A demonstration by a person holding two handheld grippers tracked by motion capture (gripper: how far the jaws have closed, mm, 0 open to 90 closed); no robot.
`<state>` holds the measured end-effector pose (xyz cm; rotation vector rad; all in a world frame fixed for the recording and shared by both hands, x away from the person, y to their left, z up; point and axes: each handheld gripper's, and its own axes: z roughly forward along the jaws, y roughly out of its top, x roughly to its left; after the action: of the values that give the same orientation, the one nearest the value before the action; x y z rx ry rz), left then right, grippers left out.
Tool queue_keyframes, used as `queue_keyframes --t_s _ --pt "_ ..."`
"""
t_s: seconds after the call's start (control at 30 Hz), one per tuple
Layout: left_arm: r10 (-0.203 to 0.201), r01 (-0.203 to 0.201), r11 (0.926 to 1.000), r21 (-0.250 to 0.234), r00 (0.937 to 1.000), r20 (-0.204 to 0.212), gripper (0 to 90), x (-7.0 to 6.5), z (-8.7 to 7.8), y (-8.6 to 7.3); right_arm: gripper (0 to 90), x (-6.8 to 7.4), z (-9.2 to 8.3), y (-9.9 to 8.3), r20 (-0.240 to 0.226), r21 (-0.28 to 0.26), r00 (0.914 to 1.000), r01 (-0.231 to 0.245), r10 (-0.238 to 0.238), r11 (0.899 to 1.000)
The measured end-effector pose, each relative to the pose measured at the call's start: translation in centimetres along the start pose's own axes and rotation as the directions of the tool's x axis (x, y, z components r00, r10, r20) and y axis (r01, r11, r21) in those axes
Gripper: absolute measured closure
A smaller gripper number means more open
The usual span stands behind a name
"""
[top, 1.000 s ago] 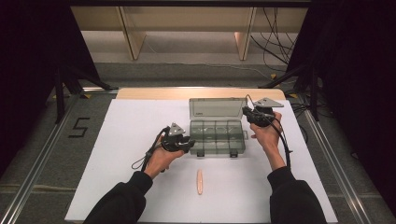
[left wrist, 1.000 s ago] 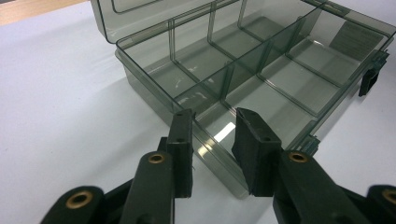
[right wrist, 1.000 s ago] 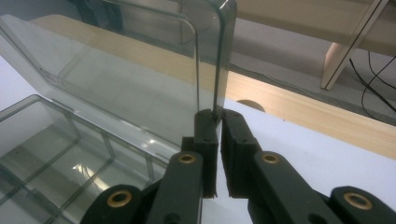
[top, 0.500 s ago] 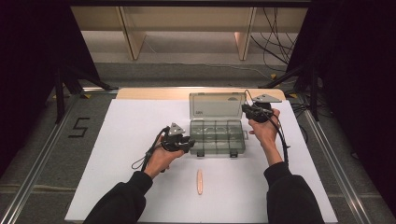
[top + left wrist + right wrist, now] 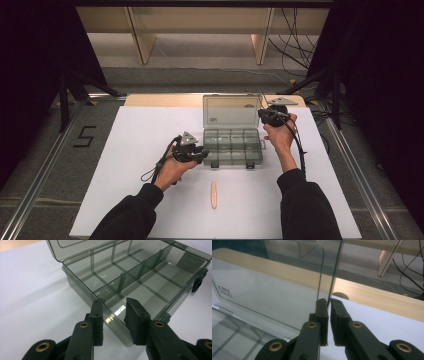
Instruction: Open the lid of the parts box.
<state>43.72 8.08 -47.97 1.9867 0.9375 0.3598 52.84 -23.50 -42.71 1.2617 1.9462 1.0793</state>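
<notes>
— Where's the box sitting?

— Mid-bench, on the white sheet, tray compartments looking empty. I'm pinching the lid by its right edge with the right gripper; its jaws are clenched on that thin clear panel, and the lid is standing nearly upright.

— And your left?

— The left gripper is bracing the tray's near-left corner. Its jaws are straddling the wall there, but I can't tell whether they're actually squeezing it or just sitting either side.

— So which step is this?

— I'd say I'm opening the lid fully while steadying the tray. Next I'm thinking of letting go of the lid, provided it stands by itself, and going for the pink stick lying on the bench in front of the box, apart from it. It's slim and flat, so it'll need a low, careful pinch.
</notes>
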Motion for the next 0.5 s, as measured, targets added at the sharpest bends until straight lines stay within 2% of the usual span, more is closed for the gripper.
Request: queue_keyframes --t_s 0.07,0.1,0.17,0.3,0.37,0.4,0.43,0.5 --pt "-0.021 0.021 0.9997 -0.016 0.9998 0.0 67.9 -0.12 0.12 -0.03 85.4 0.03 0.01 0.04 -0.001 0.007 1.0 -0.008 0.008 1.0" --pt "-0.021 0.021 0.9997 -0.016 0.9998 0.0 67.9 -0.13 0.12 -0.02 85.4 -0.1 0.02 0.05 -0.006 0.008 0.9999 0.009 -0.009 1.0" --pt "-0.014 0.014 0.9998 -0.011 0.9999 0.0 67.9 -0.09 0.08 -0.02 85.3 0.03 0.03 0.12 0.002 0.019 0.9999 -0.01 0.01 1.0" --pt "-0.022 0.022 0.9996 -0.016 0.9998 0.0 67.9 -0.13 0.12 -0.02 85.3 -0.04 0.3 0.19 0.002 0.007 1.0 0.002 -0.002 1.0" --pt "-0.009 0.009 1.0 -0.001 0.9999 0.007 67.9 0.01 0.02 0.0 85.4 -0.09 0.31 0.21 0.002 0.016 1.0 0.009 -0.009 1.0" --pt "-0.019 0.019 0.9998 -0.011 0.9998 0.007 67.9 -0.06 0.09 -0.01 85.4 0.02 0.39 0.22 0.009 0.017 0.9999 -0.012 0.012 1.0" --pt "-0.01 0.01 0.9999 -0.004 1.0 0.002 67.9 -0.01 0.03 -0.01 85.4 0.02 0.39 0.22 0.009 0.017 0.9999 -0.012 0.012 1.0" --pt "-0.024 0.024 0.9996 -0.012 0.9997 0.003 67.9 -0.07 0.1 -0.02 85.4 0.0 0.32 0.29 0.011 0.035 0.9999 -0.01 0.009 0.999"
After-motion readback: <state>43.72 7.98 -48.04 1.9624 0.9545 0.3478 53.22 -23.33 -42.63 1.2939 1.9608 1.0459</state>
